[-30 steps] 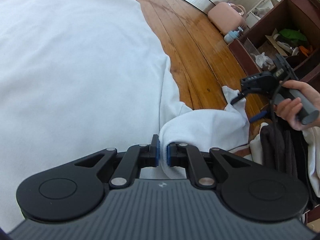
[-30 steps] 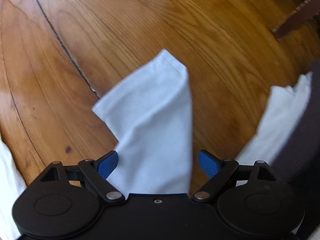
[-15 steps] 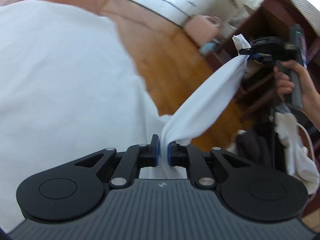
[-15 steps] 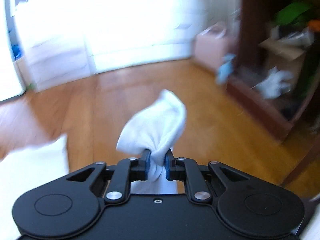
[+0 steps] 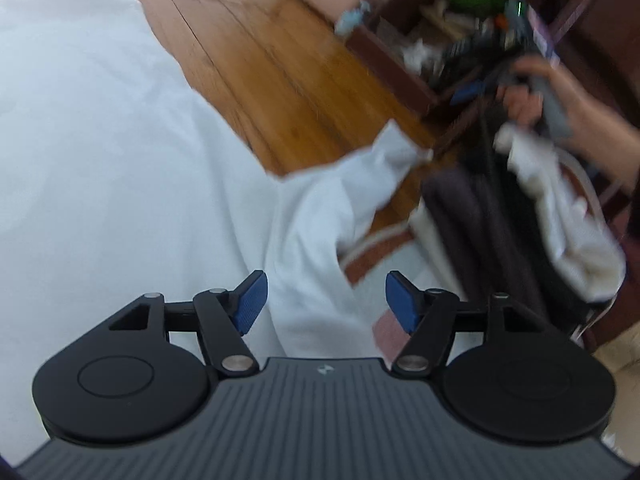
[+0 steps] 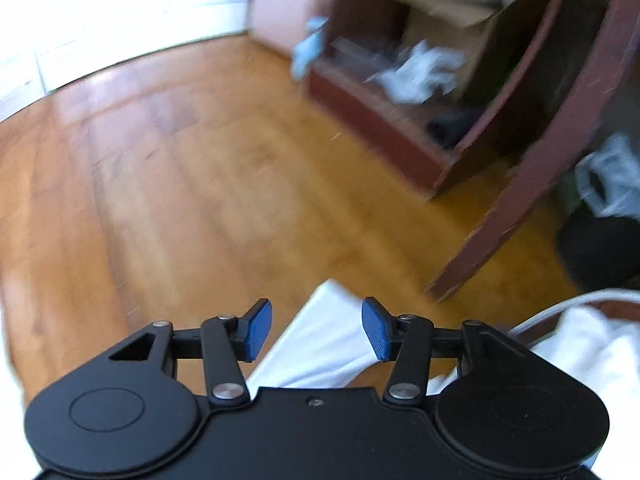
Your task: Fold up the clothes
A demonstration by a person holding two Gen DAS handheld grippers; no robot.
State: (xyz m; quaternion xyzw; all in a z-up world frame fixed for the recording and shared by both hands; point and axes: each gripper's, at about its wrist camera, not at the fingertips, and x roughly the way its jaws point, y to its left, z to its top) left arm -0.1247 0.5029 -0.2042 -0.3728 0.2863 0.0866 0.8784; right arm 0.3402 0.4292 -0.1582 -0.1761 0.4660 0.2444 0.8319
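Between left gripper (image 5: 322, 300) jaws, just opened: sleeve (image 5: 320, 216) released. Right gripper (image 6: 317, 330) likewise apart, empty. Shirt (image 5: 100, 160) unfolded; folding barely begun.

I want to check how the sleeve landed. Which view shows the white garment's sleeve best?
The left wrist view: the sleeve lies along the wooden floor. The right wrist view shows only a strip of it.

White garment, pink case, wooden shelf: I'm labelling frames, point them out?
white garment (image 5: 100, 160), left wrist view, flat body.
pink case (image 6: 280, 12), right wrist view, its front.
wooden shelf (image 6: 376, 120), right wrist view, bottom board.
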